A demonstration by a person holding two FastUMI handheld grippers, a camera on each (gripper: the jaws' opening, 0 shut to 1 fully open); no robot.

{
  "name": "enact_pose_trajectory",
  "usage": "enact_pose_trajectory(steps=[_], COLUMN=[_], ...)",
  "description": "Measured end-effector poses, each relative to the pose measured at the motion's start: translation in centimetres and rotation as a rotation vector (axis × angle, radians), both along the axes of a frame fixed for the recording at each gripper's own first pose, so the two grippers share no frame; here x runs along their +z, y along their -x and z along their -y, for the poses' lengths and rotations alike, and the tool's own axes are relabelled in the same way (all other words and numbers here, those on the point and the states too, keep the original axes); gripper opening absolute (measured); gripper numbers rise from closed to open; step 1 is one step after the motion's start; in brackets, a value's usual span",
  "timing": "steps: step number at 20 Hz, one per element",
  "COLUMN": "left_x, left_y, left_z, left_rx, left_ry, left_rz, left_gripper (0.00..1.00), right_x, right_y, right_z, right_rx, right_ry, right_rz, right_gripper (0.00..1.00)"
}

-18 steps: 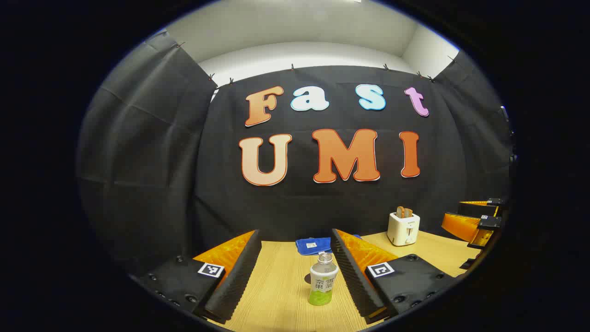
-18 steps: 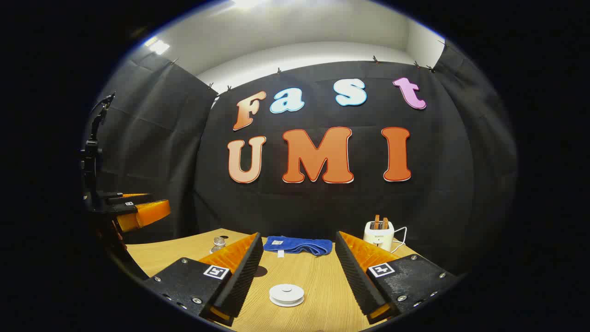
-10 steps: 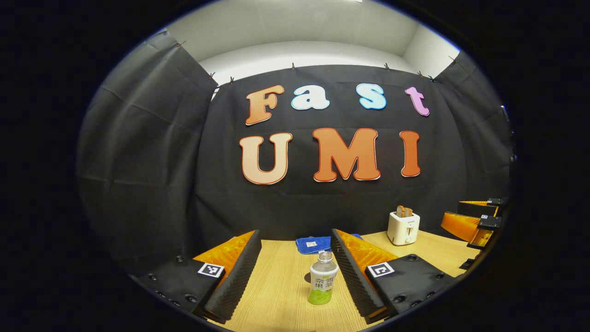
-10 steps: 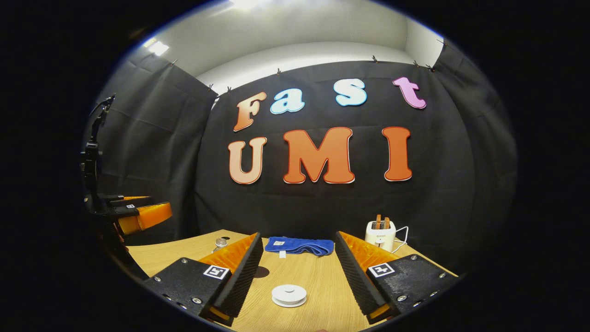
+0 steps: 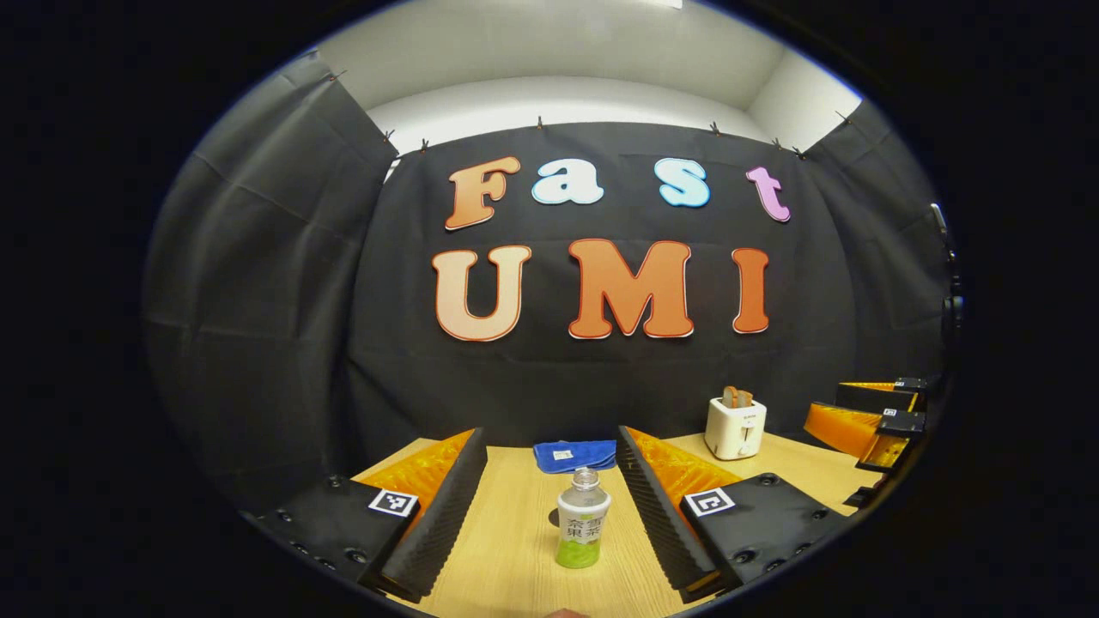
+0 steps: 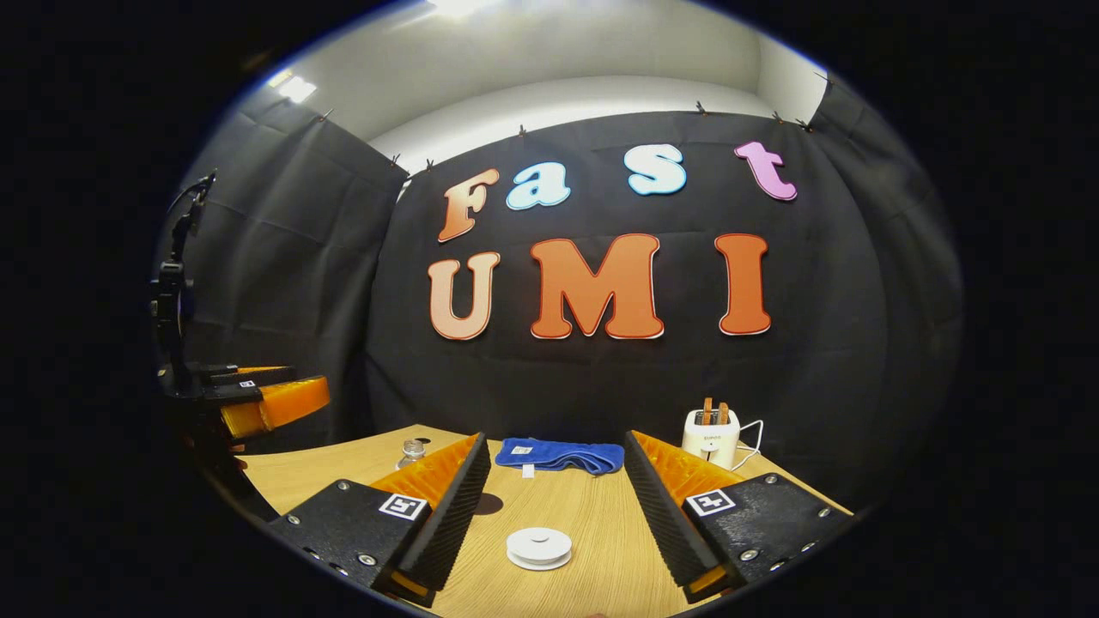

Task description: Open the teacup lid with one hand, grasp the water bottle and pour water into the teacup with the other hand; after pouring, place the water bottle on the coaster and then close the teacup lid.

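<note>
Both grippers gape: the left (image 5: 549,506) frames the upright bottle (image 5: 582,530), the right (image 6: 554,515) frames the lidded cup (image 6: 538,548), so settle squarely around each before squeezing.

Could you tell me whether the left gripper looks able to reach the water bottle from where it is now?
Probably yes. The left gripper has its jaws wide open, and the water bottle stands upright on the table right between them, slightly ahead, with nothing in its path.
</note>
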State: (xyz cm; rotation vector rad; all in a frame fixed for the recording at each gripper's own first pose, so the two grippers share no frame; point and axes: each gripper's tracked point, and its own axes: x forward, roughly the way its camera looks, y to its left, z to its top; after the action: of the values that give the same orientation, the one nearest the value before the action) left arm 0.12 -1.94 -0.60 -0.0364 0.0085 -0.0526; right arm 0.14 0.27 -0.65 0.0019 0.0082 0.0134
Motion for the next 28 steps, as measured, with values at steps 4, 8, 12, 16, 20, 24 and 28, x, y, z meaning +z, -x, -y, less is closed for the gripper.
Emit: enact_pose_trajectory(steps=[4, 8, 12, 16, 20, 24, 28], left_x=[0.2, -0.5, -2.7, -4.4, -5.6, -5.9, -6.0], left_y=[0.1, 0.1, -0.6, -1.4, -1.5, -1.3, -1.3], left_z=[0.7, 1.7, 1.8, 1.4, 1.3, 2.0, 3.5], left_rx=[-0.026, -0.055, -0.039, -0.02, -0.027, -0.023, -0.033], left_ry=[0.01, 0.017, -0.055, -0.031, -0.015, -0.099, -0.17], left_rz=[0.026, 0.024, 0.0, -0.028, -0.027, 0.003, 0.028], left_gripper=[0.96, 0.96, 0.97, 0.97, 0.96, 0.96, 0.98], right_x=[-1.0, -2.5, -5.0, -8.9, -14.1, -18.0, -20.5], right_y=[-0.4, -1.1, -2.3, -4.1, -6.2, -7.6, -8.7], right_z=[-0.3, -0.2, -0.9, -1.5, -0.7, -1.5, -1.8], right_rx=[0.01, 0.021, 0.05, 0.071, 0.059, 0.094, 0.105], right_ry=[-0.01, -0.016, 0.0, 0.009, 0.064, 0.07, 0.084], right_rz=[-0.02, -0.051, -0.092, -0.165, -0.265, -0.339, -0.39], right_gripper=[0.94, 0.94, 0.94, 0.94, 0.94, 0.94, 0.84])
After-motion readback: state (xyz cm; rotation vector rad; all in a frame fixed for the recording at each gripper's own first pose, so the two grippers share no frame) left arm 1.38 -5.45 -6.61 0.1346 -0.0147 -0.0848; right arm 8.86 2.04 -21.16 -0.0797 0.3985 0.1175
